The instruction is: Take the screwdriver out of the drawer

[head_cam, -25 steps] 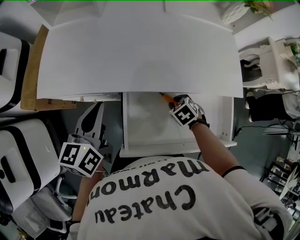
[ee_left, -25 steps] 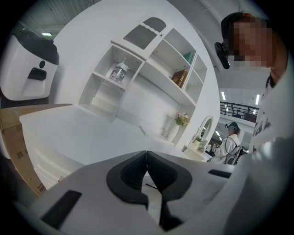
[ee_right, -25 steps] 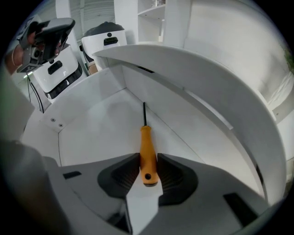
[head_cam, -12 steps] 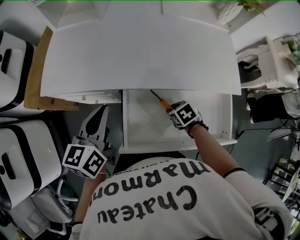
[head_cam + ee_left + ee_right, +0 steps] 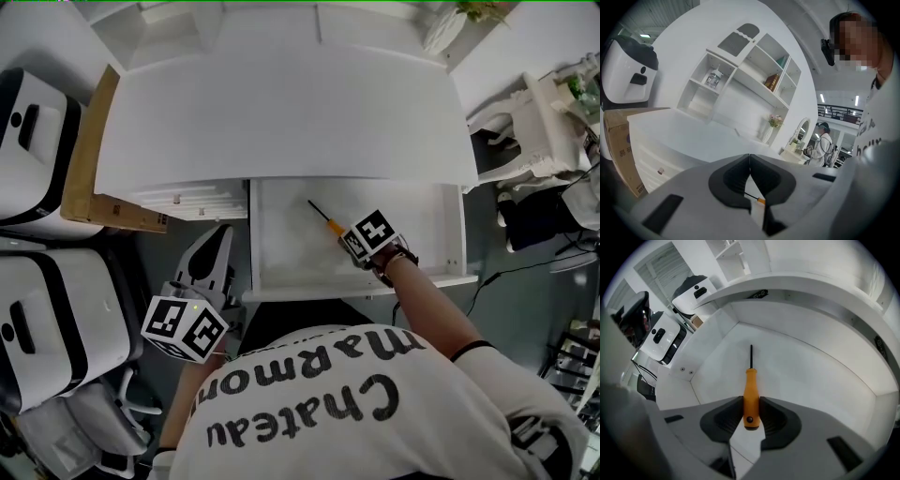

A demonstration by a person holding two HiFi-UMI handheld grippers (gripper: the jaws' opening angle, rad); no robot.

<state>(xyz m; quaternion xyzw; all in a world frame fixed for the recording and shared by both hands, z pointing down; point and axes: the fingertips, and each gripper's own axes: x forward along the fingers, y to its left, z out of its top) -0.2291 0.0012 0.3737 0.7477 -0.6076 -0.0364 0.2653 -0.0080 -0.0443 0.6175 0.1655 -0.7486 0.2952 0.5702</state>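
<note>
The screwdriver [image 5: 327,220], with an orange handle and a thin dark shaft, hangs over the open white drawer [image 5: 281,253]. My right gripper [image 5: 346,235] is shut on its handle [image 5: 750,394]; the shaft points away from me toward the drawer's back, and the pads press both sides of the handle. My left gripper [image 5: 221,240] stays outside the drawer, to its left and below the desk edge. Its jaws are shut on nothing [image 5: 750,164]. Through the notch below them a bit of the screwdriver [image 5: 758,200] shows.
The white desk top [image 5: 281,112] overhangs the drawer's back. A brown board [image 5: 82,164] leans at the desk's left end. White-and-black machines [image 5: 37,309] stand further left. A white shelf unit [image 5: 740,75] rises behind the desk, and a person [image 5: 825,143] stands far off.
The right gripper has drawn the screwdriver back from under the desk top toward the drawer's front, so the whole shaft now shows. The left gripper has drifted slightly right.
</note>
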